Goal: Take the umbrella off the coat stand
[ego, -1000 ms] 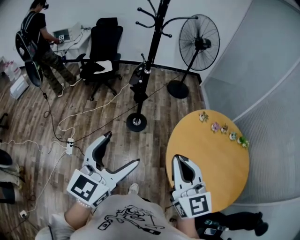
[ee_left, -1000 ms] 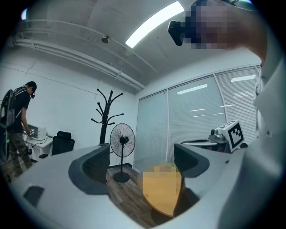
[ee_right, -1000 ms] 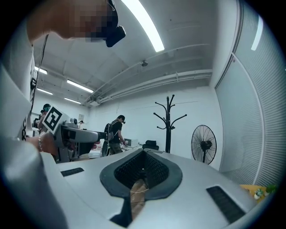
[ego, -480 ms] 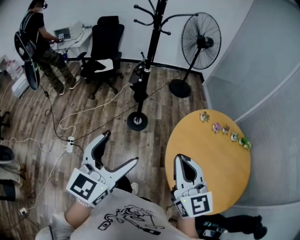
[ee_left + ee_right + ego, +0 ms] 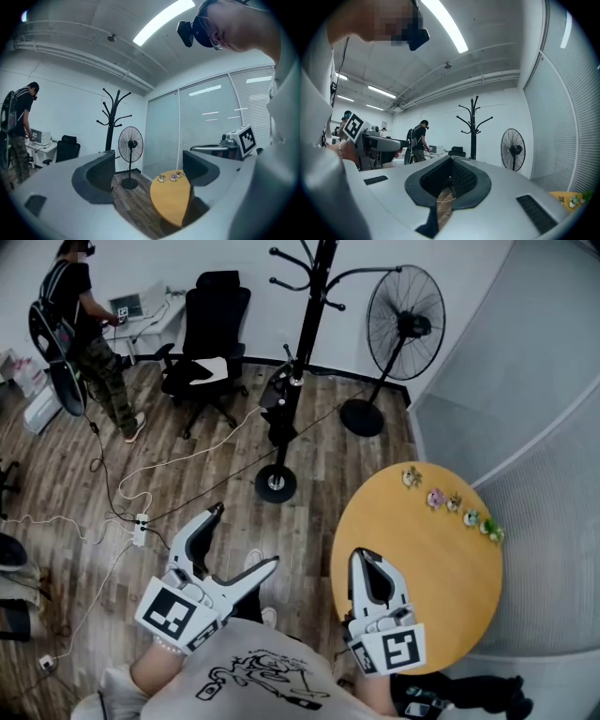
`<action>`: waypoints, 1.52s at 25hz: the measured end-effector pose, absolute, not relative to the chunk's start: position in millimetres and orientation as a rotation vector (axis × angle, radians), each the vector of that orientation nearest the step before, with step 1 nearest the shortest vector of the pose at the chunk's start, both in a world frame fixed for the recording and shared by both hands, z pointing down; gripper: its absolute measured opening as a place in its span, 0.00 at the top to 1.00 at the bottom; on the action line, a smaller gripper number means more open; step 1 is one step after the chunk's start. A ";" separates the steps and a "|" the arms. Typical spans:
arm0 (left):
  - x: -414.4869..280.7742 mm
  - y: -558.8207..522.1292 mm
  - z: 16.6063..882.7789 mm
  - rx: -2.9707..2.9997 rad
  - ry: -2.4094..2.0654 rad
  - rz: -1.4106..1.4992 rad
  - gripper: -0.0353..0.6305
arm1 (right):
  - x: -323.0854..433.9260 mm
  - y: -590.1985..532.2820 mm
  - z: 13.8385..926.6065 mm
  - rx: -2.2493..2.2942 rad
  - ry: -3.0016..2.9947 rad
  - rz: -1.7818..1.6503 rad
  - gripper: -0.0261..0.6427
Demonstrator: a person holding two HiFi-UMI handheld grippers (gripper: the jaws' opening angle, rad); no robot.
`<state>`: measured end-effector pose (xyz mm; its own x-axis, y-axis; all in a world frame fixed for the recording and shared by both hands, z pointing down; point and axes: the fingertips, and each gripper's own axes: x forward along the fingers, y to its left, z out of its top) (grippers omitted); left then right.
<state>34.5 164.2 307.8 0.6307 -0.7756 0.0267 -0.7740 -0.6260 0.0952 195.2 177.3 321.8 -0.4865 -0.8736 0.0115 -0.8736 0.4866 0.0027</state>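
Left gripper [image 5: 244, 536] low over the wooden floor [image 5: 187, 486], jaws spread wide, gripping nothing. Right gripper [image 5: 364, 563] at the edge of the round table [image 5: 441, 549], jaws pressed together, empty. Umbrella [image 5: 277, 413] folded, hanging against the coat stand [image 5: 309, 324], well apart from both.

The black coat stand [image 5: 310, 320] stands upright on its round base on the wood floor [image 5: 187, 493]. A dark, folded umbrella [image 5: 278, 416] hangs low against its pole, above the base.

No words or numbers are legible; the left hand-held gripper [image 5: 245, 536] and right hand-held gripper [image 5: 362, 557] carry only square markers [image 5: 174, 613].
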 end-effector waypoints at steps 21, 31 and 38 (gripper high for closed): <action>19.3 76.7 310.9 2.742 -1.322 -0.027 0.27 | 179.0 88.8 325.0 1.568 -2.707 0.008 0.94; 7.8 19.5 307.5 2.728 -1.335 -0.039 0.27 | 167.1 29.4 318.9 1.544 -2.707 -0.001 0.94; -3.9 -29.5 303.9 2.726 -1.323 -0.042 0.27 | 154.4 -17.8 313.0 1.541 -2.695 -0.004 0.94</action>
<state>-3.9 -29.5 303.9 0.6196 -0.7846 0.0233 -0.7815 -0.6138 0.1115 154.4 -17.8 313.0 -0.5066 -0.8617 0.0304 -0.8616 0.5073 0.0205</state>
